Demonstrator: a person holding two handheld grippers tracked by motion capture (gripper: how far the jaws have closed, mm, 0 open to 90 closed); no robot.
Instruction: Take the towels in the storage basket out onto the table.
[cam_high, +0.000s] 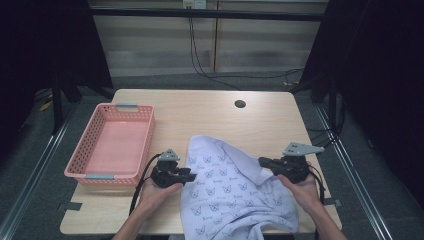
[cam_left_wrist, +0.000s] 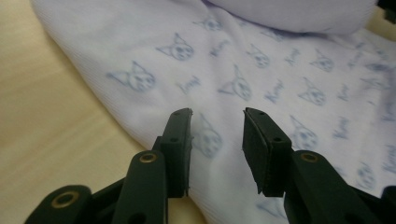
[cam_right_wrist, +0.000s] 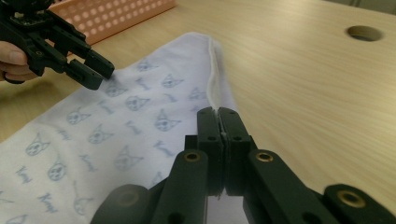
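Observation:
A white cloth (cam_high: 230, 190) printed with pale blue cat faces lies spread over the front of the wooden table (cam_high: 200, 110), its near end hanging over the edge. My left gripper (cam_high: 192, 176) is at the cloth's left edge. In the left gripper view its jaws (cam_left_wrist: 217, 114) stand open just above the cloth (cam_left_wrist: 261, 70) with nothing pinched. My right gripper (cam_high: 261, 161) is at the cloth's right side. In the right gripper view it (cam_right_wrist: 218, 112) is shut on the hemmed edge of the cloth (cam_right_wrist: 116, 126), and the left gripper (cam_right_wrist: 100, 77) shows farther off.
A pink perforated basket (cam_high: 82, 142) sits at the table's left, empty, its rim also in the right gripper view (cam_right_wrist: 116, 14). A round cable hole (cam_high: 240, 104) is in the far part of the tabletop. Bare wood lies behind the cloth.

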